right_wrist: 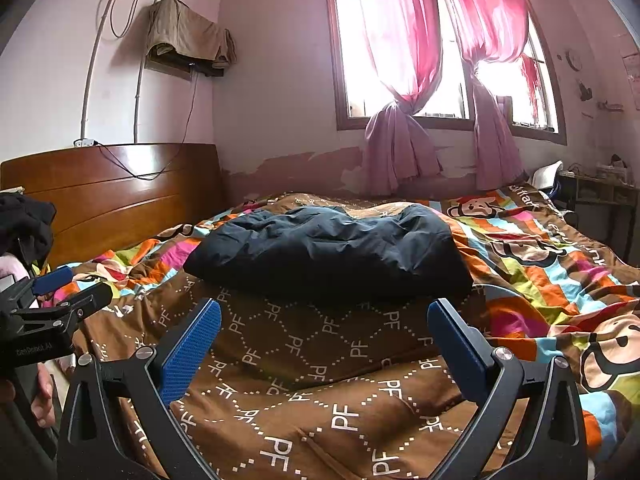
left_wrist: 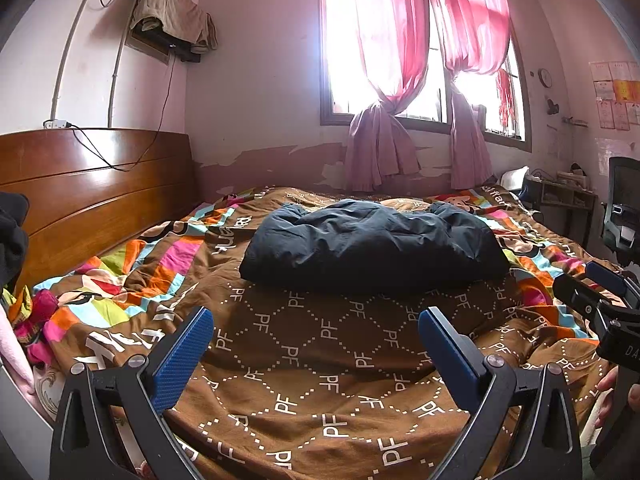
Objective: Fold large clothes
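A dark navy padded garment [left_wrist: 372,244] lies folded in a puffy bundle on the middle of the bed, also in the right wrist view [right_wrist: 328,256]. My left gripper [left_wrist: 316,326] hovers open over the brown quilt, short of the bundle, with nothing between its blue pads. My right gripper [right_wrist: 324,318] is open too, just before the bundle's near edge, and empty. Each gripper appears in the other's view: the right one at the right edge [left_wrist: 600,288], the left one at the left edge [right_wrist: 60,292].
The bed carries a brown and striped cartoon quilt [left_wrist: 320,380]. A wooden headboard [left_wrist: 88,184] stands on the left, with dark clothes [left_wrist: 12,236] beside it. Behind the bed is a window with pink curtains [left_wrist: 384,60]. A desk and black chair [left_wrist: 624,208] stand at right.
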